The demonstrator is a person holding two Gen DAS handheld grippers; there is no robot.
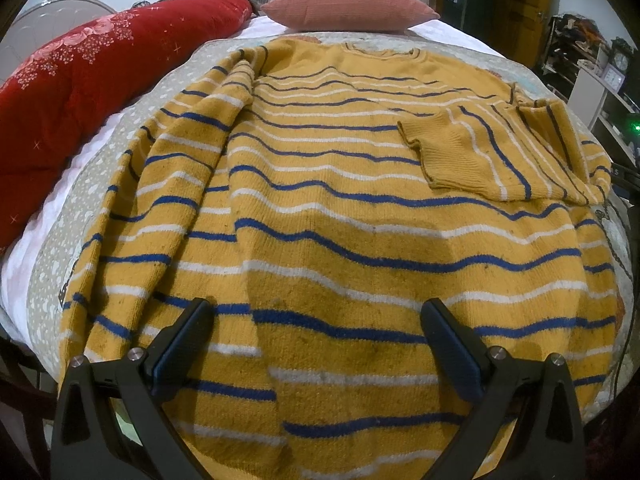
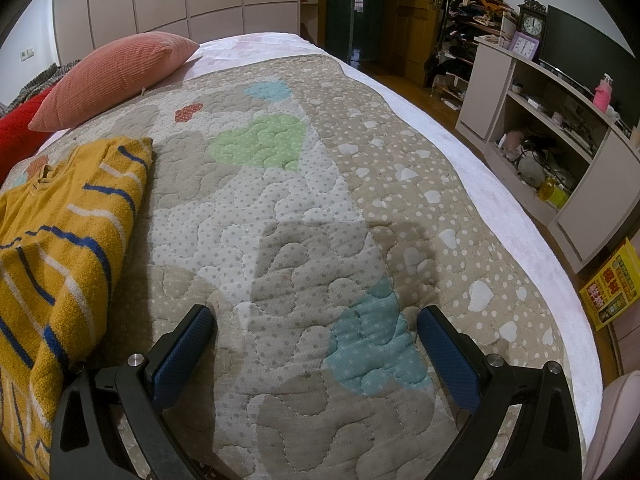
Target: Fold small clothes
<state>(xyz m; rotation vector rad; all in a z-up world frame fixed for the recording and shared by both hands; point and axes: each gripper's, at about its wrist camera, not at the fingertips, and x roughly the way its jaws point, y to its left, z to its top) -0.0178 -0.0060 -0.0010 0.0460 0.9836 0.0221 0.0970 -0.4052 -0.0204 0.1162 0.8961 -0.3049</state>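
Note:
A yellow knit sweater [image 1: 340, 208] with blue and white stripes lies spread on the quilted bed cover [image 1: 52, 248], neck toward the pillow. Its right sleeve [image 1: 492, 152] is folded in across the chest, and the left sleeve [image 1: 200, 128] lies bunched along the left side. My left gripper [image 1: 318, 312] hovers open over the sweater's hem with nothing between its fingers. In the right wrist view the sweater [image 2: 60, 240] shows only at the left edge. My right gripper [image 2: 316, 320] stands open above the bare quilt [image 2: 280, 208], to the right of the sweater.
A pink pillow [image 1: 348, 4] sits at the head of the bed, with a red floral duvet [image 1: 80, 76] along the left. Right of the bed stand a shelf unit [image 2: 560, 128] with clocks and clutter, a clothes rack [image 2: 472, 20] and a wooden door [image 2: 416, 12].

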